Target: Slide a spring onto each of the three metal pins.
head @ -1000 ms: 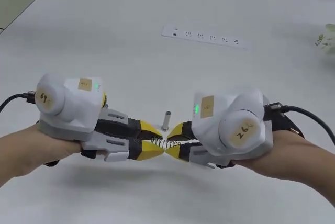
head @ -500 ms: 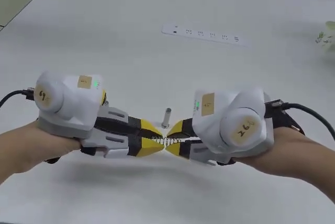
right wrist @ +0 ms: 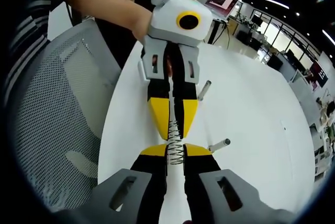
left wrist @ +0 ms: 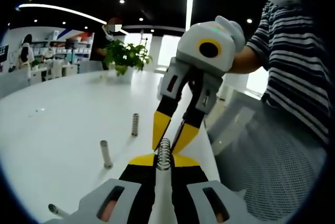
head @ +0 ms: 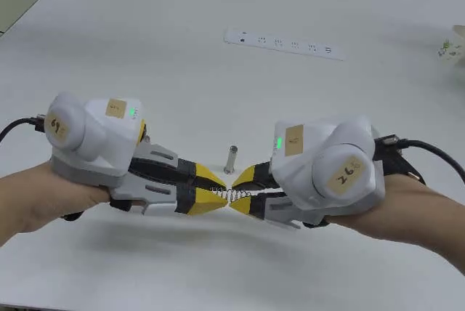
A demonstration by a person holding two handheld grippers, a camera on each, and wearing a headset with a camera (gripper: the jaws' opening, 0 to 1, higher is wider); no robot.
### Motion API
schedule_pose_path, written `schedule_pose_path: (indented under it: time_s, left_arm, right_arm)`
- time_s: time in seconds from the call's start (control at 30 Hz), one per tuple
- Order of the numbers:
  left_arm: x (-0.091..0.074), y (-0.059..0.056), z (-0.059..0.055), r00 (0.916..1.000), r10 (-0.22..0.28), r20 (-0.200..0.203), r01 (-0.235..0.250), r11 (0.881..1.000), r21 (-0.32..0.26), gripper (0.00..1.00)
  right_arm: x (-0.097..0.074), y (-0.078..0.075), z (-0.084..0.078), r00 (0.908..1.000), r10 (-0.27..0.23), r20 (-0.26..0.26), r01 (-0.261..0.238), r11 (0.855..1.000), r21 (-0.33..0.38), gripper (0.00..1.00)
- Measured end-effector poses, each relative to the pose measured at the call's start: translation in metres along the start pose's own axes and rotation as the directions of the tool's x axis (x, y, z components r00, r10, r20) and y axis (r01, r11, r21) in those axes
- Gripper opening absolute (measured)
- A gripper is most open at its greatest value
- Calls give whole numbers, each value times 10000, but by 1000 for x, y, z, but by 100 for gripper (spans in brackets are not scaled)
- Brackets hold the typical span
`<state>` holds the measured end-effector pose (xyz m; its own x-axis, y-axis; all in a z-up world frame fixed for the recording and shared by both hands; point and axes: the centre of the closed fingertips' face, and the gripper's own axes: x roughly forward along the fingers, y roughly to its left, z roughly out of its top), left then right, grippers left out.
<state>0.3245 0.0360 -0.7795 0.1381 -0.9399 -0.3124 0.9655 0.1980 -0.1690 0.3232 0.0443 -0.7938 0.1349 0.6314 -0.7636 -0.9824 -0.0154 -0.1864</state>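
Left gripper (head: 215, 196) and right gripper (head: 243, 198) had drawn closer, shortening the spring (head: 230, 195), each clamped on one end, just nearside of the upright pin (head: 231, 159), so probably mid-handover, not yet threaded.

The white tabletop (head: 145, 49) carries a white power strip (head: 283, 43) lying flat toward its far side. Nearer, a short metal pin (head: 231, 159) stands upright on it. The left gripper view shows a farther pin (left wrist: 135, 124) and a nearer pin (left wrist: 105, 154) standing near each other. A third pin (left wrist: 56, 211) is at the edge, its pose unclear, and a potted plant (left wrist: 124, 59) sits far back.
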Motion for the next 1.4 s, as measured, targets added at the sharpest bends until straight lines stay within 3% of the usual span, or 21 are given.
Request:
schedule_pose_path:
  time_s: [0.33, 0.67, 1.2, 1.4]
  left_arm:
    - [-1, 0, -2, 9994, -334, -64, 334, 9994, -58, 2]
    - [-1, -5, -3, 9974, -676, -257, 681, 9975, 199, 2]
    - [-1, -4, -9, 9970, -520, -573, 546, 9975, 443, 2]
    - [-1, -5, -11, 9968, -396, -700, 438, 9973, 591, 2]
  right_arm:
    - [-2, 2, -16, 9998, 31, -207, -26, 9998, 218, 12]
    - [-1, 6, -17, 9998, 122, -175, -118, 9996, 249, 8]
    - [-11, 4, -5, 9998, -4, 176, 11, 9991, -434, 7]
    - [-16, 2, 5, 9976, 186, 668, -186, 9998, -4, 7]
